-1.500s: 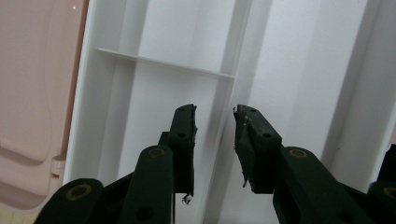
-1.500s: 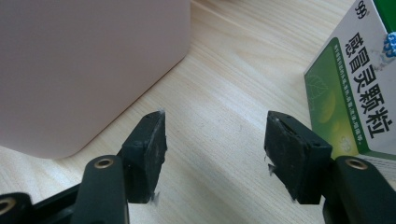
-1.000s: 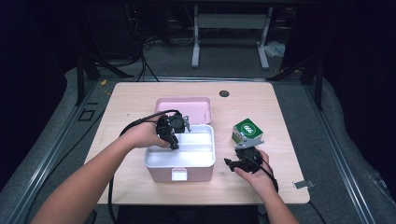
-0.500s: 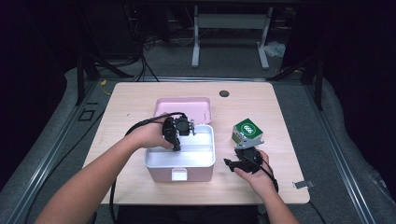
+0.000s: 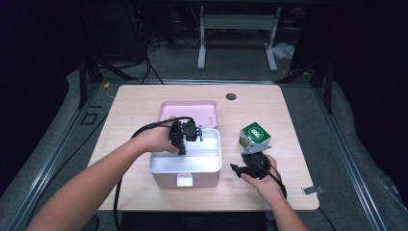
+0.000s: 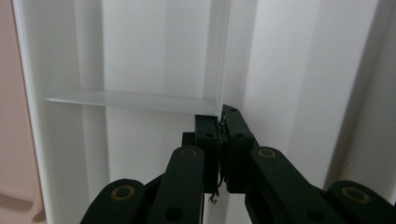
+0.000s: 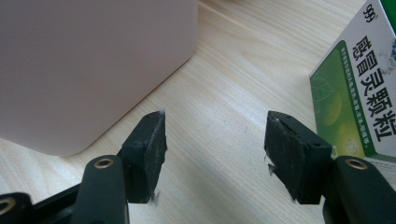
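Note:
An open pink box [image 5: 169, 179] with a white inside [image 6: 154, 46] stands on the table. My left gripper [image 5: 197, 135] reaches into it from the left. Its jaws have just been closing, and they now stand shut [image 6: 220, 117] on the edge of a thin white divider [image 6: 223, 56]. A second divider plate [image 6: 135, 98] runs crosswise. My right gripper [image 5: 246, 161] rests low on the table to the right of the box, open [image 7: 215, 140], with nothing between its pads. A green and white medicine box [image 5: 255, 134] [image 7: 359, 79] stands just beyond it.
The pink lid [image 5: 187, 109] lies flat behind the box. The pink box's outer wall [image 7: 93, 60] rises close to the left of my right gripper. The wooden table [image 5: 139, 103] has a round hole [image 5: 231, 96] at the back; a small metal bracket [image 5: 310, 190] sits at its right edge.
The left gripper shifted slightly to the right inside the box, over the dividers. The right hand and the medicine box have stayed where they were.

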A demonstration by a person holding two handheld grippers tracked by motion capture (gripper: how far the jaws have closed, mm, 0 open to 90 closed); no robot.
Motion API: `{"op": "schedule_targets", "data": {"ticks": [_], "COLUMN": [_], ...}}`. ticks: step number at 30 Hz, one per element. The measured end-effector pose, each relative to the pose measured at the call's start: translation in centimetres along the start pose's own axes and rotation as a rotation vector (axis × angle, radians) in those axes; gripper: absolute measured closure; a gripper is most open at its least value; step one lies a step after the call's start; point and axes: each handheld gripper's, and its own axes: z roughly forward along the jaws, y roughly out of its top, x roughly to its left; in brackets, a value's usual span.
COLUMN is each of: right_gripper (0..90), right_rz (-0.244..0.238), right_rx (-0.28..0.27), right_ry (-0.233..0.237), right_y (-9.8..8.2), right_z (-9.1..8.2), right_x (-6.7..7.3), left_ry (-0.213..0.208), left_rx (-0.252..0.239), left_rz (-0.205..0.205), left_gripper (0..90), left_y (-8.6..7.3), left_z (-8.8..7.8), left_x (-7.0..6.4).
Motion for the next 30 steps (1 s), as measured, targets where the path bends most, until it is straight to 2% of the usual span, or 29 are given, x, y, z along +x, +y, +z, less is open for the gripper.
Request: {"op": "schedule_targets", "data": {"ticks": [1,7,22,25,30], "right_gripper": [38.4,38.4,38.5,38.5,38.5], "right_rz": [0.0,0.0,0.0,-0.003,-0.005], "right_rx": [0.0,0.006,0.008,0.012,0.012], "right_ry": [0.001,-0.008,-0.007,-0.01,-0.011], "right_y": [0.0,0.0,-0.1,-0.1,-0.1], "right_z": [0.0,0.0,0.0,0.1,0.0], "right_x": [0.0,0.0,-0.1,0.0,0.0], "left_ry": [0.002,0.015,0.025,0.049,0.055], "left_rx": [-0.004,0.014,0.027,0.025,0.013], "left_rz": [0.018,0.049,0.052,0.052,0.044], "left_gripper": [87.6,88.1,89.1,89.1,89.2], "left_y": [0.0,0.2,0.3,0.2,0.0], "left_z": [0.0,0.0,-0.6,-1.1,-2.1], "left_x": [0.0,-0.2,-0.4,-0.6,-0.6]}}
